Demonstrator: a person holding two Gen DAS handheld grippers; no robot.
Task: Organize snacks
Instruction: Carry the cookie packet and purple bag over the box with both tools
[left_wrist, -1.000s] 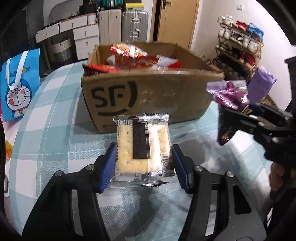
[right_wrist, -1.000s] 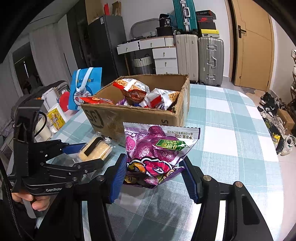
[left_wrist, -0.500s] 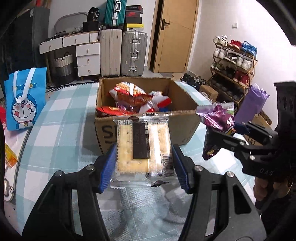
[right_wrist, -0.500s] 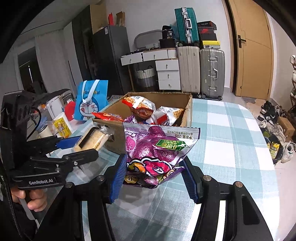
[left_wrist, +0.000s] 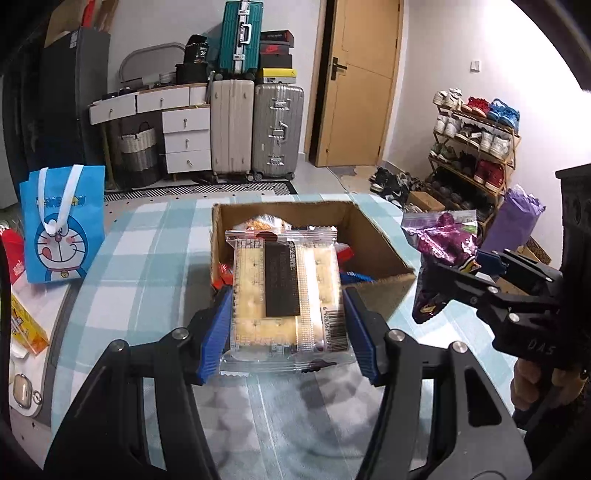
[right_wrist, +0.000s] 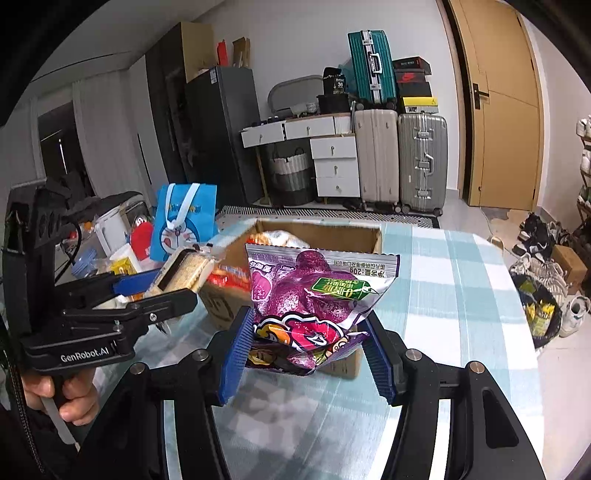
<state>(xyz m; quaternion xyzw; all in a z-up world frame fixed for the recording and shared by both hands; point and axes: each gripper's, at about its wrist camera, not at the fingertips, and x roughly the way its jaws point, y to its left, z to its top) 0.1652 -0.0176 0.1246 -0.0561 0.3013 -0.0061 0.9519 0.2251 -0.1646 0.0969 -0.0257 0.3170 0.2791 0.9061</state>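
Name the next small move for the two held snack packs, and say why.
Probably carry both forward over the box and release. The left gripper holds the cracker pack at the box's near edge, and the right gripper holds the purple bag just short of it; the box already holds snacks.

Purple snack bag (right_wrist: 314, 306), pale yellow cracker pack (left_wrist: 286, 291), brown cardboard box (left_wrist: 376, 236), teal-and-white checked tablecloth (right_wrist: 461, 295)

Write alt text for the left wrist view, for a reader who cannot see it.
The left gripper clamps a clear-wrapped cracker pack above a checked tablecloth, in front of an open cardboard box of snacks. At right, the right gripper holds a purple snack bag.
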